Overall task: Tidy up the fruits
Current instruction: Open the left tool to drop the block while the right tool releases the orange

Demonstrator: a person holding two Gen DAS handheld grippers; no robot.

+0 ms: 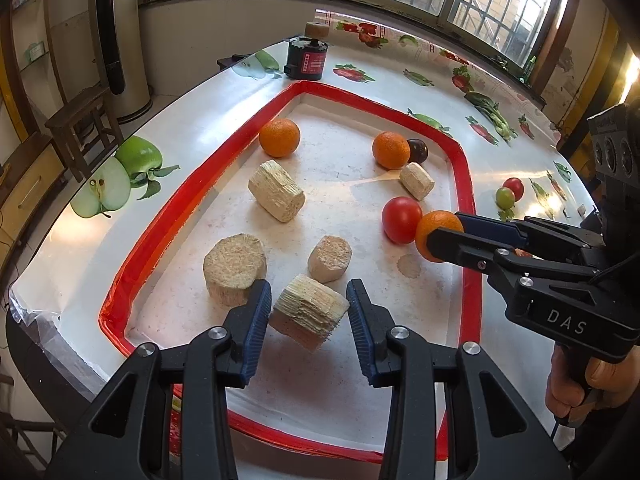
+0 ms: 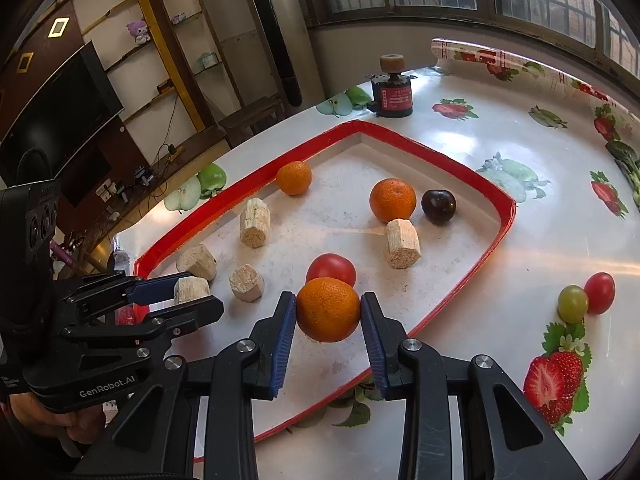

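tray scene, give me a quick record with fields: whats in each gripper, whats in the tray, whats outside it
left gripper: shut on a pale wood chunk
right gripper: shut on an orange
tray: red-rimmed, white floor
loose in tray: two oranges, red tomato, dark plum, four more wood chunks
outside tray: small red tomato touching a green one, motor at far end

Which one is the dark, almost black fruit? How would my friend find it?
Look inside the red-rimmed tray on the fruit-print table. At its far right corner sits an orange, and the dark fruit is right beside it, nearer the rim. It is the only glossy, nearly black ball there; the others are orange or red.
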